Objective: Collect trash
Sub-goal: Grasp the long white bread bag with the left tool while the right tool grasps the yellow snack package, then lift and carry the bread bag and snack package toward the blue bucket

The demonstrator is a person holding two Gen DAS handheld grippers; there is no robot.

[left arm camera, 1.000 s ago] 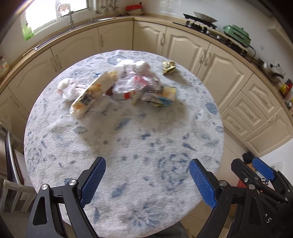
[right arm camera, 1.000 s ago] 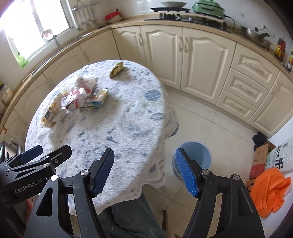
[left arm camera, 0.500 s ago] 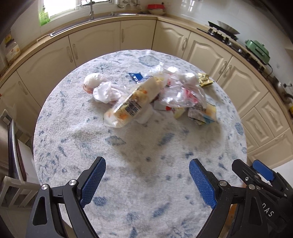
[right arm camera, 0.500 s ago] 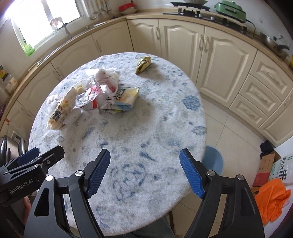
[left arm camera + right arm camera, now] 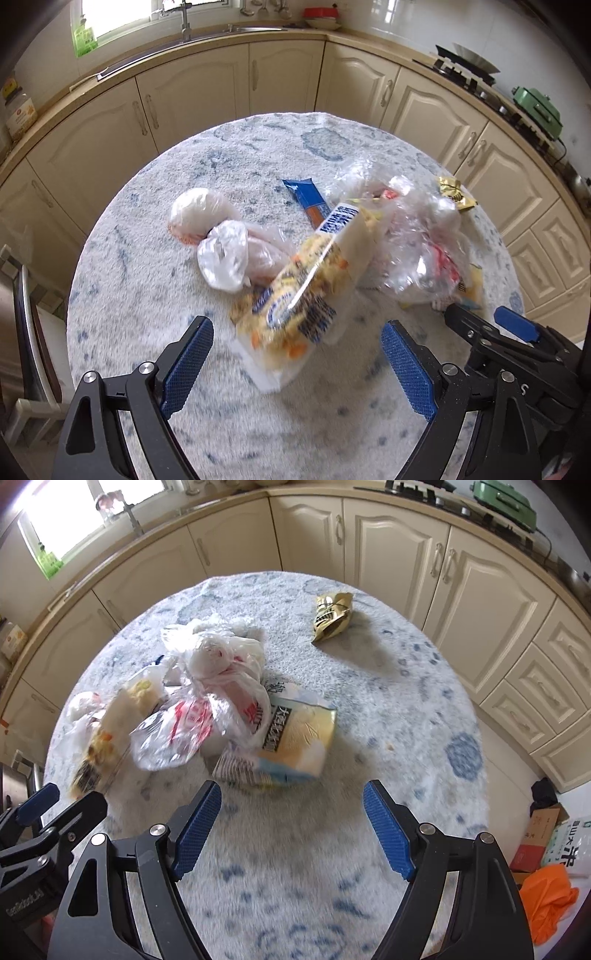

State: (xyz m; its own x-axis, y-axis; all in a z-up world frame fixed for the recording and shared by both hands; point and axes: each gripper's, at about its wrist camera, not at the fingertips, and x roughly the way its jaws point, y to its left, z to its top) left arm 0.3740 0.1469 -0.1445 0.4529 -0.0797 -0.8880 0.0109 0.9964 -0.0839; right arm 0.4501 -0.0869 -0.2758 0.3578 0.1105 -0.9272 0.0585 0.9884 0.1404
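A heap of trash lies on the round table [image 5: 147,295]: a long yellow snack bag [image 5: 299,295], white plastic bags [image 5: 221,254], a clear bag with red print [image 5: 199,716], a pale yellow packet [image 5: 299,738], a blue wrapper [image 5: 308,195] and a gold wrapper [image 5: 330,616] apart at the far right. My left gripper [image 5: 297,367] is open and empty, just short of the snack bag. My right gripper [image 5: 291,823] is open and empty, just short of the pale yellow packet.
Cream kitchen cabinets [image 5: 388,554] curve around behind the table, with a sink under the window and a stove with a green appliance [image 5: 539,110]. On the floor at right lie an orange cloth [image 5: 550,901] and cardboard boxes [image 5: 535,838]. A chair frame [image 5: 26,332] stands at left.
Both grippers have moved forward over the table toward the trash heap, which now looks much larger and closer. Both stay open. The blue bin on the floor has gone out of view.
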